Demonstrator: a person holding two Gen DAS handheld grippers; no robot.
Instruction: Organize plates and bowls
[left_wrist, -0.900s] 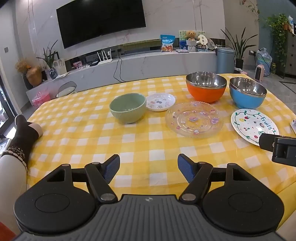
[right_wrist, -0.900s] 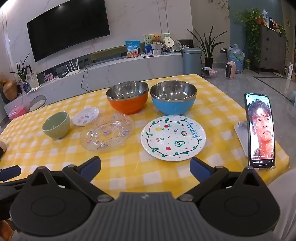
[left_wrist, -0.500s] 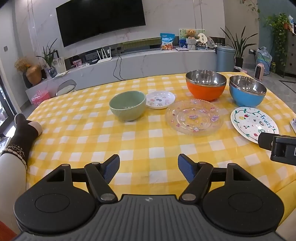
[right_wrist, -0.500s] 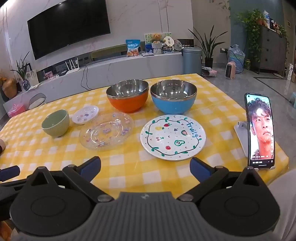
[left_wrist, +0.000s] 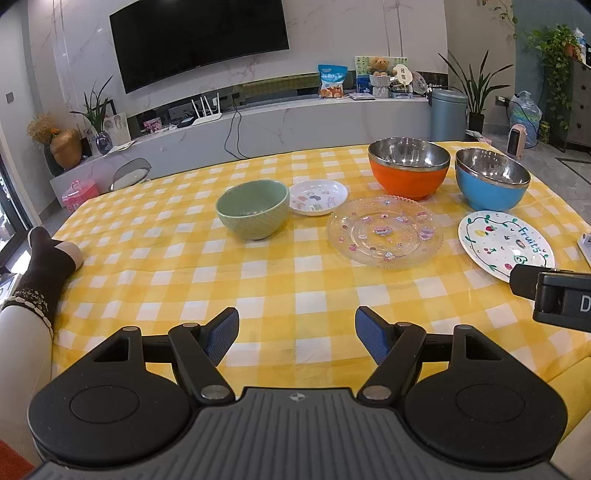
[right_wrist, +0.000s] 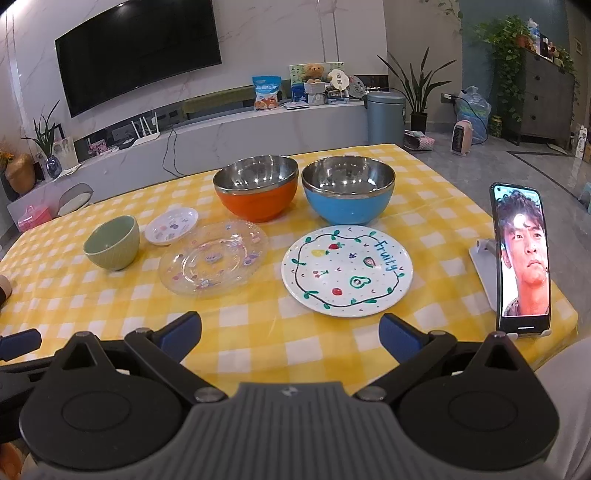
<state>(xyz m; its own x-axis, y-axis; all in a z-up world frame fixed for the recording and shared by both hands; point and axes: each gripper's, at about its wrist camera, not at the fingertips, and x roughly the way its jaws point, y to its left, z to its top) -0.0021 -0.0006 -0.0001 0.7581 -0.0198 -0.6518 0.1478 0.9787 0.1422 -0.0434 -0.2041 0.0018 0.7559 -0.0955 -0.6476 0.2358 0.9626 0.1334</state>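
On the yellow checked tablecloth (left_wrist: 155, 273) stand a green bowl (left_wrist: 253, 214), a small white saucer (left_wrist: 317, 197), a clear glass plate (left_wrist: 384, 230), an orange steel-lined bowl (left_wrist: 408, 168), a blue steel-lined bowl (left_wrist: 491, 182) and a white "Fruity" plate (left_wrist: 504, 243). My left gripper (left_wrist: 295, 338) hangs open over the near edge, nothing between its fingers. My right gripper (right_wrist: 290, 336) is open too, just short of the Fruity plate (right_wrist: 345, 271). The right wrist view also shows the glass plate (right_wrist: 212, 262), green bowl (right_wrist: 112, 242), saucer (right_wrist: 170, 230), orange bowl (right_wrist: 256, 192) and blue bowl (right_wrist: 347, 194).
A phone (right_wrist: 522, 264) on a white stand sits at the table's right edge. A person's socked foot (left_wrist: 44, 266) rests on the left edge. Behind the table are a TV cabinet (left_wrist: 280, 118) and a grey bin (left_wrist: 448, 114).
Both grippers have drawn back slightly, so the dishes look a little farther away. Both stay open and no dish has moved.
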